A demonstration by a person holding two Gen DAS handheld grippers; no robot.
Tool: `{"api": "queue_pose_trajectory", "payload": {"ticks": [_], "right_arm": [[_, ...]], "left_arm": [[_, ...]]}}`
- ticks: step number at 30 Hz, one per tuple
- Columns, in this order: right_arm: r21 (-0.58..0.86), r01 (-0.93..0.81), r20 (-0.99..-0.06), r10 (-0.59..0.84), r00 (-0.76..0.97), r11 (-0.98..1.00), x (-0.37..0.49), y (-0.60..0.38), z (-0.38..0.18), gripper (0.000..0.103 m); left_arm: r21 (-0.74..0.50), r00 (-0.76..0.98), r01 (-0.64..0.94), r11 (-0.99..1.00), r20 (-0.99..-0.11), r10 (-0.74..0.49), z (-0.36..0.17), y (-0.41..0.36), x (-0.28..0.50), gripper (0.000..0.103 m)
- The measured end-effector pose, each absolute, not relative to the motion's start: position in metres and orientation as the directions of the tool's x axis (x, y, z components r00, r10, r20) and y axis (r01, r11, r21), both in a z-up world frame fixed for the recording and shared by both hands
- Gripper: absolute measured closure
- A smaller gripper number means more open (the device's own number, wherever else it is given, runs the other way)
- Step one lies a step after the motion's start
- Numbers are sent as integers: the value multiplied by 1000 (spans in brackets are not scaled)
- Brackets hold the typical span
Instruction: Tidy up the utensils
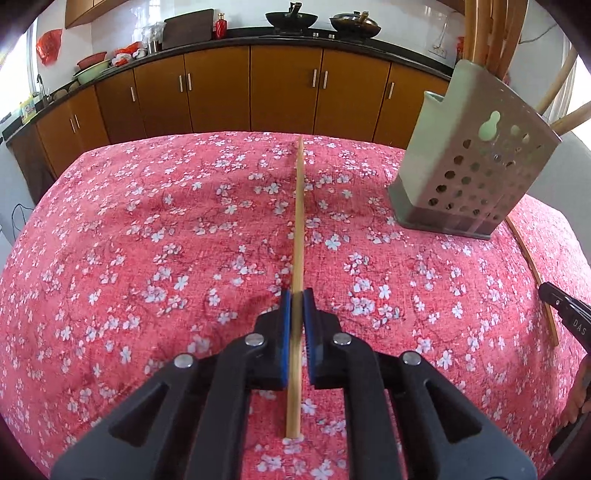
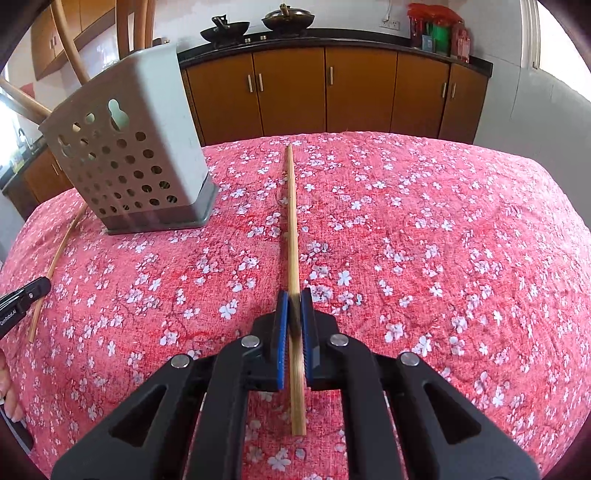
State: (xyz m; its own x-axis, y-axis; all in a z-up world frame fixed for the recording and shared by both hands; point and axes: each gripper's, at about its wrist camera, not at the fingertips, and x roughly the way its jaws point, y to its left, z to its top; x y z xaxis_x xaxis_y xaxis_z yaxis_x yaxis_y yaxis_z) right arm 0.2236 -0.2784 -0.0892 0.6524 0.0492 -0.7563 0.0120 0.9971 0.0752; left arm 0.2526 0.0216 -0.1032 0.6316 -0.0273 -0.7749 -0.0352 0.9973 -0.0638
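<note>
Here both grippers, left gripper (image 1: 295,295) and right gripper (image 2: 294,295), pinch one chopstick (image 1: 298,221) each; either could snag the holder (image 1: 476,162) at two o'clock.

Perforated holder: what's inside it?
Only dark gaps show through the holes of the perforated holder; its contents can't be made out. The wooden rods above its rim may stand behind it; its opening is hidden.

Red floral tablecloth (image 1: 147,240), brown cabinets (image 1: 221,88), two woks (image 1: 291,17)
</note>
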Motion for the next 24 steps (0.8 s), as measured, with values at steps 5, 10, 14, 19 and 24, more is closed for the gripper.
{"api": "queue_pose_trajectory", "payload": {"ticks": [5, 10, 14, 19, 24], "right_arm": [[61, 13, -756, 37, 653, 998, 222, -272, -90, 95], [63, 14, -755, 38, 654, 998, 220, -271, -90, 95], [58, 14, -755, 35, 654, 998, 220, -270, -90, 95], [58, 13, -755, 35, 654, 998, 220, -270, -90, 95], [59, 13, -755, 36, 654, 998, 220, -271, -90, 95]], "left_arm": [[-88, 633, -37, 995, -773, -44, -103, 22, 251, 92], [-84, 633, -38, 996, -773, -41, -104, 25, 252, 92], [-87, 633, -39, 995, -773, -43, -104, 24, 253, 92], [-89, 633, -39, 995, -773, -44, -104, 26, 253, 92], [-89, 633, -40, 995, -773, -44, -104, 24, 253, 92]]}}
